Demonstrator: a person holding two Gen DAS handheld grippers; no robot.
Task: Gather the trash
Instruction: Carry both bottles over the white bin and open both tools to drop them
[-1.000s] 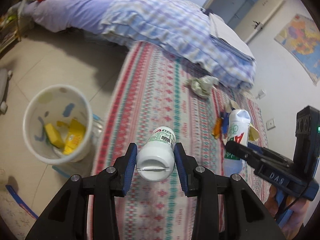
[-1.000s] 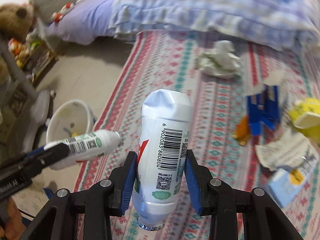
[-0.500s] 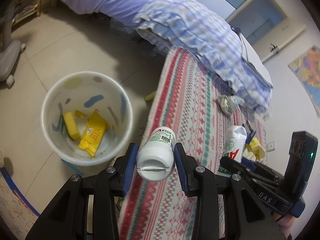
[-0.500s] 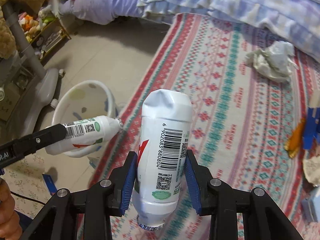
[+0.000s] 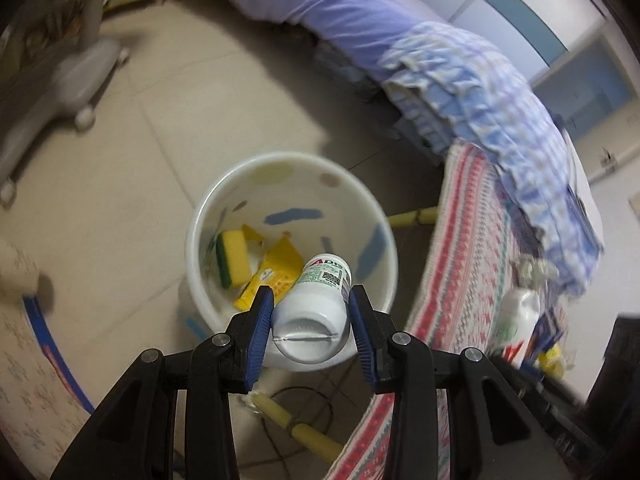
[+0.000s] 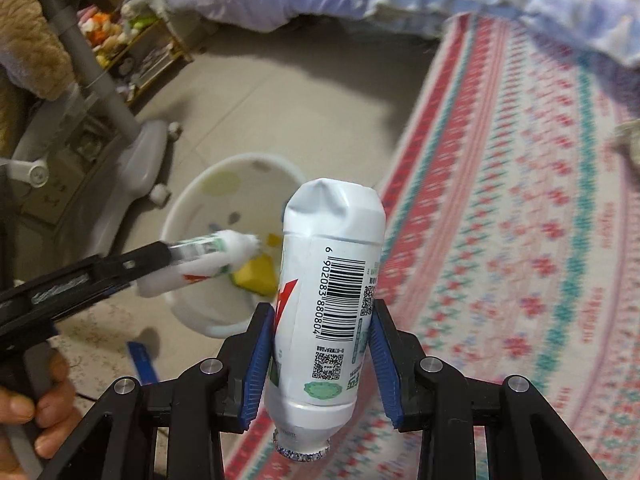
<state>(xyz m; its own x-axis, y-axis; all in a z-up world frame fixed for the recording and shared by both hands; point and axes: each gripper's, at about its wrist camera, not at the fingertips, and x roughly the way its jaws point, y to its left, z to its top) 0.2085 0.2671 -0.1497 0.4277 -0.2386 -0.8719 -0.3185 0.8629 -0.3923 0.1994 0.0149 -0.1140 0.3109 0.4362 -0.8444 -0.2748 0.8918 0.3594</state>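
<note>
Over the bin (image 5: 384, 216), left jaws clamping small bottle (image 5: 312, 316), right jaws gripping blurred-edged crushed bottle (image 6: 332, 292)

This is a bedroom in a home: a low bed with a lilac sheet (image 5: 320, 4) and a crumpled blue-and-white checked quilt (image 5: 492, 80) stands on a beige tiled floor (image 5: 132, 168). A red, pink and teal patterned woven rug (image 6: 520, 240) lies beside it, and a shelf of soft toys (image 6: 120, 36) stands by the wall.
</note>
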